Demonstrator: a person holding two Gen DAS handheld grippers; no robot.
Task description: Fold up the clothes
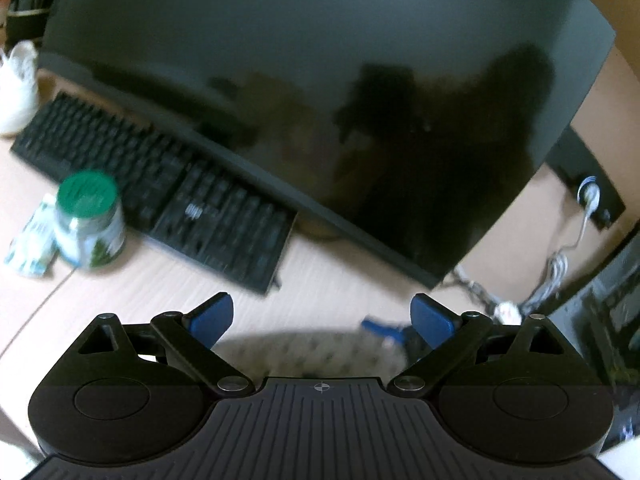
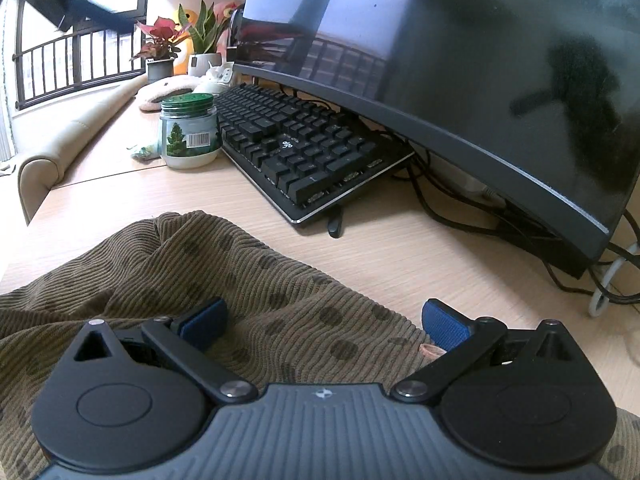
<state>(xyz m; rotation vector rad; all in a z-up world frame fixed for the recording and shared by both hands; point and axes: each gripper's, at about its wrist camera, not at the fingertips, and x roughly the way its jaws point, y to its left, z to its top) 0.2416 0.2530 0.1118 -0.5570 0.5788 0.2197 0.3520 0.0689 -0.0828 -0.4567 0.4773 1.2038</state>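
An olive-brown corduroy garment with dark dots [image 2: 224, 280] lies crumpled on the wooden desk [image 2: 400, 248]. My right gripper [image 2: 324, 320] is open and low over its right part, holding nothing. In the blurred left wrist view my left gripper [image 1: 322, 312] is open and empty above the desk, and a small patch of the same garment [image 1: 312, 350] shows just below its fingers. The other gripper's blue pad [image 1: 380, 326] appears near its right finger.
A black keyboard [image 2: 296, 140] lies beneath a large dark monitor [image 2: 460, 60]. A green-lidded jar [image 2: 190, 130] stands left of the keyboard. Cables [image 2: 480, 208] run behind the monitor. Potted plants [image 2: 160, 48] stand by the window. A beige sofa arm [image 2: 60, 140] is at left.
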